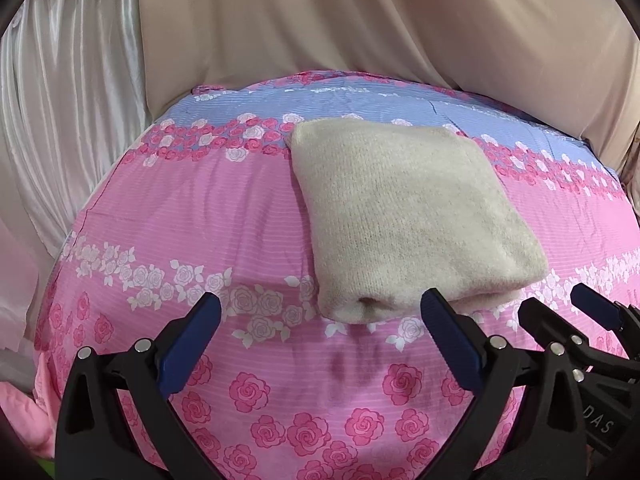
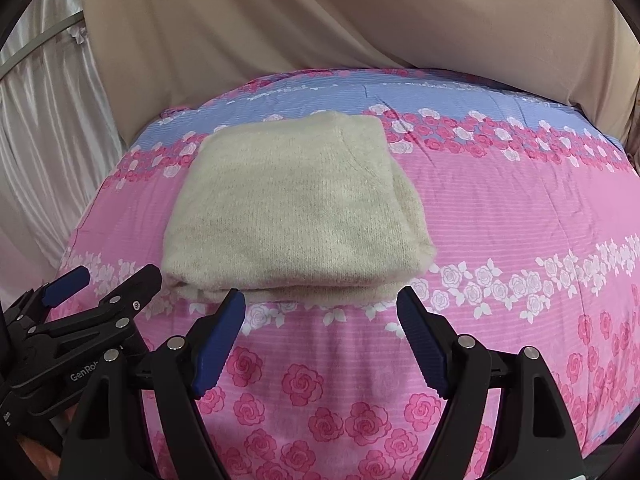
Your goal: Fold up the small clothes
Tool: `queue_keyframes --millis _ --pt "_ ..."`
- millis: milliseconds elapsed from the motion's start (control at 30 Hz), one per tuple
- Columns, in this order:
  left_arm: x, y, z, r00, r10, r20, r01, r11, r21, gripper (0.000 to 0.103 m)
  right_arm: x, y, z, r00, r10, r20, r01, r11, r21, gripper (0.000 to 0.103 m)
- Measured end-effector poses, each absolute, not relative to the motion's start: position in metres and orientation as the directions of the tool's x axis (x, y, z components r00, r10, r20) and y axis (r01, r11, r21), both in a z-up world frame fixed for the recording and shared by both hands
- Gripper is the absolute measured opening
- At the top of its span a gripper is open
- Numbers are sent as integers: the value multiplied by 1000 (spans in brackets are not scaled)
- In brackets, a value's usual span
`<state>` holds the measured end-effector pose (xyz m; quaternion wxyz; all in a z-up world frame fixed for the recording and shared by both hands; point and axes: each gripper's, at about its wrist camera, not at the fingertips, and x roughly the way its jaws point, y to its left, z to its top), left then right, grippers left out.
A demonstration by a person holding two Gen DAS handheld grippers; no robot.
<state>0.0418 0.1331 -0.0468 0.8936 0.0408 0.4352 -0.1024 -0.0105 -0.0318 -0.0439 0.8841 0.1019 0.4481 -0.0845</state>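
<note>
garment: cream knit garment (image 1: 404, 216), already folded into a thick rectangular bundle, fuzzy surface, layered edge facing the cameras
garment location: lies flat on the bed, on the pink band of the sheet; its far corner reaches the blue stripe
surface: bedsheet (image 1: 192, 208), pink with rose print, white-rose row crossing just in front of the bundle, blue band with roses at the far edge
left gripper: left gripper (image 1: 320, 318) jaws spread wide, nothing between the blue pads; hovers over the sheet just short of the bundle's near edge
left gripper offset: in its own view the bundle sits ahead and to the right; the right-side finger tip overlaps the bundle's near edge in the picture, contact can't be confirmed
right gripper: right gripper (image 2: 320, 312) jaws spread wide, empty; tips frame the bundle's near folded edge, which sits just beyond them
right gripper contact: pads look clear of the fabric, no pinch
relative position: grippers side by side, close; each shows at the edge of the other's view, the right gripper at lower right of the left wrist view, the left gripper at lower left of the right wrist view
background: beige cloth (image 1: 360, 20) draped behind the bed, shiny white curtain (image 1: 60, 100) at the left
extra: pink fabric (image 1: 24, 412) at the lower left edge of the left wrist view, off the sheet
</note>
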Motion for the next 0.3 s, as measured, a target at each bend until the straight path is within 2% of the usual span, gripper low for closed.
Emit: queue_keyframes --millis 300 --pt "39 131 -45 610 -143 -779 230 973 2 96 -14 -33 -44 583 -62 -810 251 962 107 76"
